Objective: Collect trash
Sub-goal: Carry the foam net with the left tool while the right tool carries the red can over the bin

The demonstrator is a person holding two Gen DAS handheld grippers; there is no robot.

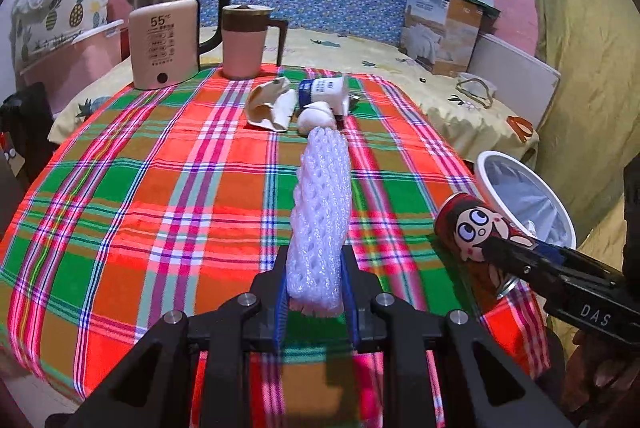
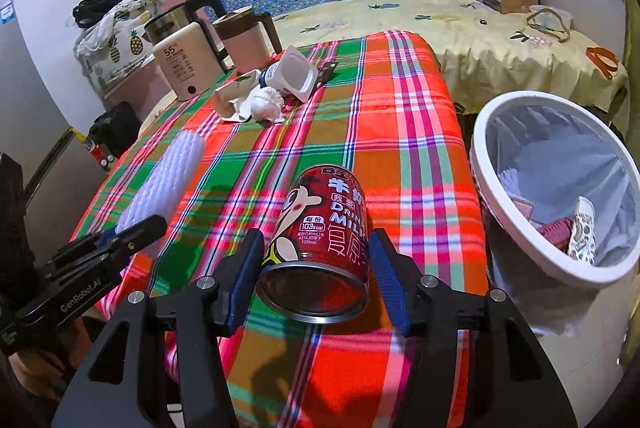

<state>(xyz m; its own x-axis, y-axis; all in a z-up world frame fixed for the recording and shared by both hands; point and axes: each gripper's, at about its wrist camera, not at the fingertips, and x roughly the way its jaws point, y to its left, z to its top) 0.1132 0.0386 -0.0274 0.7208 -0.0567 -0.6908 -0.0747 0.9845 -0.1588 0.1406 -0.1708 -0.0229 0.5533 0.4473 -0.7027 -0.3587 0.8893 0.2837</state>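
Two pieces of trash are in my hands: the left gripper (image 1: 316,292) has its fingers pinching the white foam net sleeve (image 1: 320,212), and the right gripper's (image 2: 316,280) fingers sit around the red milk can (image 2: 320,240), though I can't tell whether the pads press it. The bin (image 2: 500,228) stands off the bench (image 2: 420,132) edge at three o'clock. I judge the round can could slip and roll away, or the floppy sleeve snag the rim.

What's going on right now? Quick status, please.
Left tongs clamped on white foam net. Right tongs around red milk can. Bin beside table, path clear.
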